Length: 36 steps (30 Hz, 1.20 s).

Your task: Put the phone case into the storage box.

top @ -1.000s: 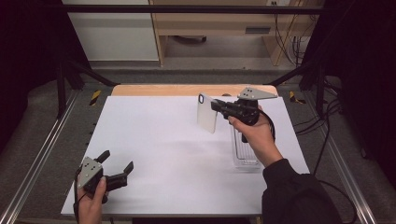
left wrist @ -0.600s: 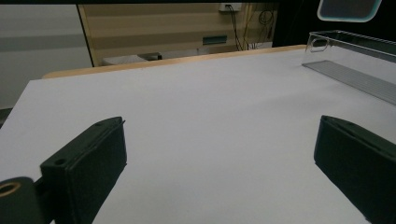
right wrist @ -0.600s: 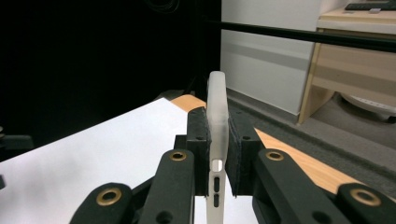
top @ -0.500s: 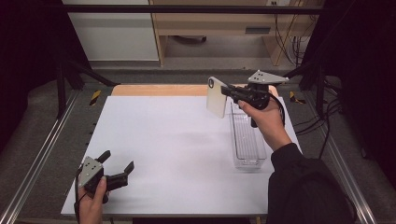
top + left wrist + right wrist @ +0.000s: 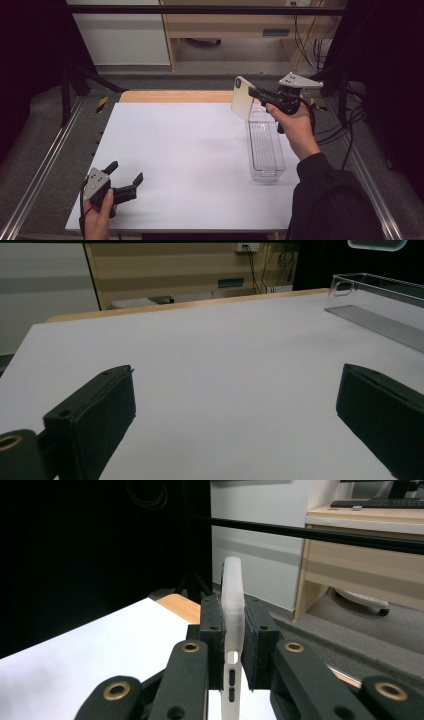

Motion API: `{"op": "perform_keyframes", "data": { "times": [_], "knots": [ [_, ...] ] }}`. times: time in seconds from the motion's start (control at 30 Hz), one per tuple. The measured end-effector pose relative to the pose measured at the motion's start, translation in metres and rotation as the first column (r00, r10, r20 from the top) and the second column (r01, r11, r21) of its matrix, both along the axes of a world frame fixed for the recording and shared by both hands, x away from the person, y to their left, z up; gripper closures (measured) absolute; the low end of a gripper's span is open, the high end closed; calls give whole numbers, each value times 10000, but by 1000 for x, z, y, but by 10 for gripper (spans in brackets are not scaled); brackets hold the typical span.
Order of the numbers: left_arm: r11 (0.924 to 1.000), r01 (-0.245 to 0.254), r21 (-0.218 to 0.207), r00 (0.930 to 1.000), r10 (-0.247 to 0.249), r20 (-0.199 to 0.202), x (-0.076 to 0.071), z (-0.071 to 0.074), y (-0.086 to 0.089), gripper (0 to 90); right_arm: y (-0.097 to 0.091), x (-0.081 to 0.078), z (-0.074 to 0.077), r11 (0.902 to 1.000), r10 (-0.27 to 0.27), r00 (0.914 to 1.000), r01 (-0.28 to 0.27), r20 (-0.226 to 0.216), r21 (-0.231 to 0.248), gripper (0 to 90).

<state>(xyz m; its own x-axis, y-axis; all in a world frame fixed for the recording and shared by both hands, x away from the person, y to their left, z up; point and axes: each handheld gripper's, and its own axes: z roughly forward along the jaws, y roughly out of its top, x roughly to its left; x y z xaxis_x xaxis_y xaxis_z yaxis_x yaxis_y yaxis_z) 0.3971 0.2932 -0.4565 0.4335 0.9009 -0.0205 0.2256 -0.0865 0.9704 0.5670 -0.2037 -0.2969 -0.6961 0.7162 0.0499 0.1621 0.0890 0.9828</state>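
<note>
- Our right gripper (image 5: 251, 93) is clamped shut on a pale phone case (image 5: 242, 98), its pads pinching the case's two broad faces; in the right gripper view the case (image 5: 233, 611) stands edge-on between them, side button slots showing low down.
- The case hangs in the air above the far end of the clear plastic tray (image 5: 266, 150), which lies on the white worktop (image 5: 175, 150) with its long axis running from the far edge toward us.
- The relation that counts, we judge: the tray sits directly below and nearer to us than the case, so the coming move is down and slightly back. The case's long axis stands roughly upright, tilted a little, crosswise to the tray's length.
- Our right hand (image 5: 295, 125) is much the nearer to the tray.
- Our left gripper (image 5: 125, 181) rests at the near left corner, well apart, jaws spread wide with nothing between them.
- Hard to tell: whether the case is empty or carries a phone, and the tray's walls, being clear, barely read against the worktop.
</note>
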Motion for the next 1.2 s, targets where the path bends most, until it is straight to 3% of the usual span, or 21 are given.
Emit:
{"op": "perform_keyframes", "data": {
  "times": [0.9, 1.2],
  "knots": [
    [9998, 146, 140, 9999, -146, 33, 0, -1, -3, 23, -47, 8, -15, 9932, -1155, 9929, 1151, -287, -161, 814],
    [9998, 152, 133, 9999, -152, 36, 0, -1, -3, 23, -51, 17, -33, 9900, -1401, 9884, 1389, -593, -236, 813]
  ]
}}
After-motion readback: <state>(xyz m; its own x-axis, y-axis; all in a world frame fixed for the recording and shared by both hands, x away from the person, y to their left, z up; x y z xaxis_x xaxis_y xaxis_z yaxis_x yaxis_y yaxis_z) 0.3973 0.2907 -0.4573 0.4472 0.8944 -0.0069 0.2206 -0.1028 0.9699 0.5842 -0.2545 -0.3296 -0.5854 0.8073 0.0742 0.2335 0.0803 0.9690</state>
